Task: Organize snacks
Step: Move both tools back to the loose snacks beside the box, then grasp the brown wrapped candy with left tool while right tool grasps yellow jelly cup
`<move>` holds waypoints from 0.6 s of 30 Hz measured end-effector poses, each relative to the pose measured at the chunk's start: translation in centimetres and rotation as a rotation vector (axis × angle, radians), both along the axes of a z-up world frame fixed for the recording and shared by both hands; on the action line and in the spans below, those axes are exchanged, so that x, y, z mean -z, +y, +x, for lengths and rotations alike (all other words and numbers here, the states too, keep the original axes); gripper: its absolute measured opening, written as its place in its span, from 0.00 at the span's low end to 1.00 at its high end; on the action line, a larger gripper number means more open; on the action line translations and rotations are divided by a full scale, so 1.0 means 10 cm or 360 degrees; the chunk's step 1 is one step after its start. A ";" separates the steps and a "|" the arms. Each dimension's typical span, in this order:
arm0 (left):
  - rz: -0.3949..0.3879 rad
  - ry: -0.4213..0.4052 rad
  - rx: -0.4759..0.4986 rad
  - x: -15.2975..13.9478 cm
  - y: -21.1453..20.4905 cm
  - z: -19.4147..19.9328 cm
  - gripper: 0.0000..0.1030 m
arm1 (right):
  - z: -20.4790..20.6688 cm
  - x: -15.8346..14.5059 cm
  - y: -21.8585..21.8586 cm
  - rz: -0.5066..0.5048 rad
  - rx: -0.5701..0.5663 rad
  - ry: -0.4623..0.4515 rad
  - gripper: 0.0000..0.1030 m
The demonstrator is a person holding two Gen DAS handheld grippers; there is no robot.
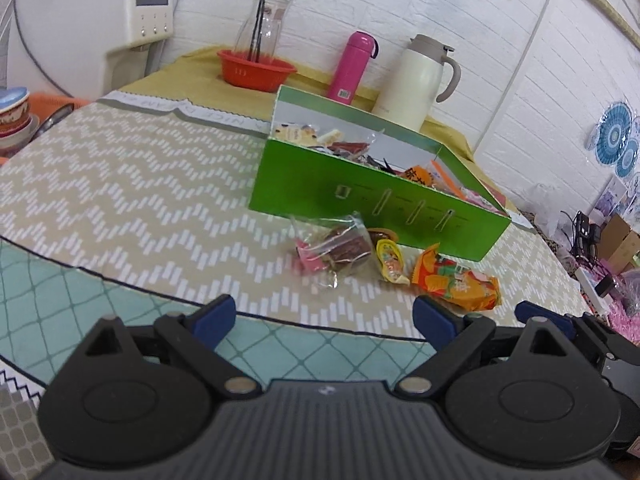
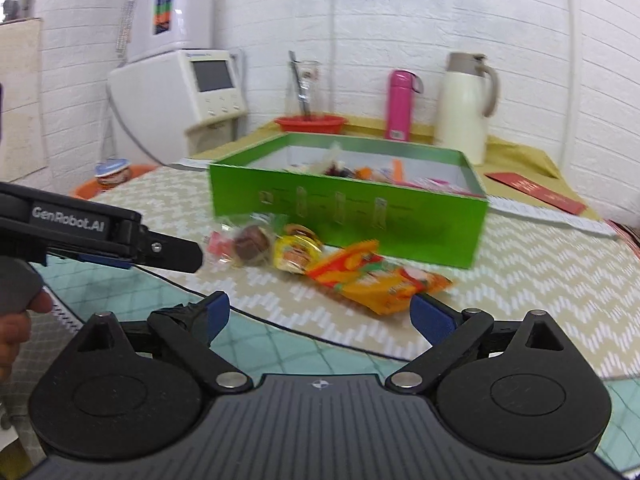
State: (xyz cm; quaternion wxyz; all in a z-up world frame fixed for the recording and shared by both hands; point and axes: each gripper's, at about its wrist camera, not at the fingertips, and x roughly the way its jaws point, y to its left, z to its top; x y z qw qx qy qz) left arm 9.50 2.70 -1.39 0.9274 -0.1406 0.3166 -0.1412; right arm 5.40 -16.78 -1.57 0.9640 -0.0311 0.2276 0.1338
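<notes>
Both wrist views, one moment. The left hand-held gripper (image 1: 324, 316) was spread wide and held nothing, its blue pads (image 1: 216, 312) poised above the near edge of the counter (image 1: 120, 184), which was covered by a beige zigzag-patterned cloth. The right hand-held gripper (image 2: 316, 312) was likewise spread wide and empty; in its view the left hand-held gripper entered from the left edge, its black tip close to the loose snacks but not touching them.

An open green box (image 1: 360, 196) stood on the counter and already contained a mix of wrapped snacks (image 1: 352, 148). Three packets lay outside it, just in front of its near wall: a clear packet with a brown snack (image 1: 340, 246), a small yellow packet (image 1: 390, 260) beside it, and a larger orange packet (image 1: 460, 282) nearest the right gripper. The three lay in a row, edges touching or nearly so.

Behind the box, against the white brick wall, stood a red basket (image 1: 256, 70) holding a glass carafe (image 1: 260, 24), a pink bottle (image 1: 352, 66) and a cream thermos jug (image 1: 416, 80). A white appliance with a screen (image 1: 152, 0) stood at the far left corner. The right view was slightly blurred.
</notes>
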 end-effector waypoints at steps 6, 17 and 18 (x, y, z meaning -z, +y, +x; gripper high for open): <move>-0.0038 -0.0052 0.0058 -0.06 0.08 0.01 0.91 | 0.20 -0.03 0.17 -0.0100 -0.0093 0.0026 1.00; -0.0015 -0.0098 0.0169 -0.08 0.13 -0.01 0.91 | 0.63 0.07 0.43 -0.0261 -0.0216 0.0057 0.74; -0.0019 -0.0097 0.0182 -0.09 0.13 0.00 0.91 | 0.67 0.09 0.43 -0.0263 -0.0215 0.0055 0.71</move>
